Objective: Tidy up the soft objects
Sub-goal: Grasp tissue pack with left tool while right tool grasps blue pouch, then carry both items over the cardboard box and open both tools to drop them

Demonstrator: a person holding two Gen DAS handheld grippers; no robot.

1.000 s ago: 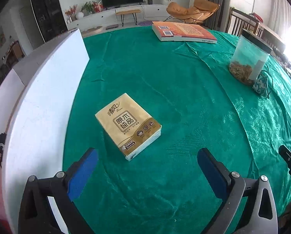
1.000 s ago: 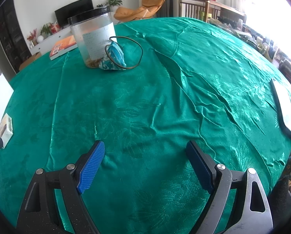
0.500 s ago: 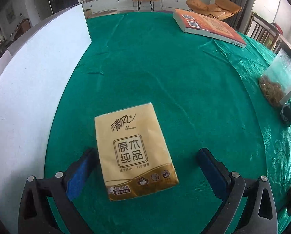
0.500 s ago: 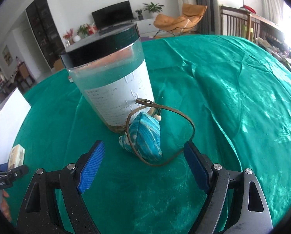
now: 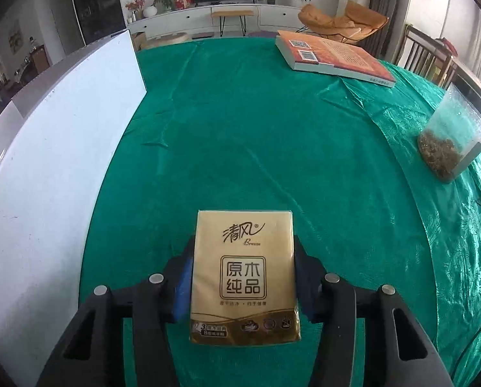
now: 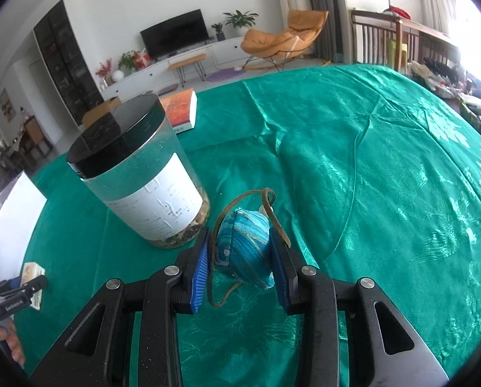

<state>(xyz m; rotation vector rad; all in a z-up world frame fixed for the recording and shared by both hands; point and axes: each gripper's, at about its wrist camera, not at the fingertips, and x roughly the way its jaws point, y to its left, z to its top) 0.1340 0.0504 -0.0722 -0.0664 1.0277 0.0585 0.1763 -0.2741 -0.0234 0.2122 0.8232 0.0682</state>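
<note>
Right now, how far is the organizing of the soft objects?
Done: nothing looks put away. In hand: the left hand-held gripper is shut on the tissue pack; the right hand-held gripper is shut on the blue pouch, beside the jar. Left: carrying both to their place, which the pictures do not show.

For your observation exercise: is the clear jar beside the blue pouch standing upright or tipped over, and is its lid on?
Upright, lid on. The jar stands on its base on the green tablecloth, black lid capping its top.

Green-clothed table (image 5: 256,148): book (image 5: 333,58), jar (image 6: 137,177).
</note>
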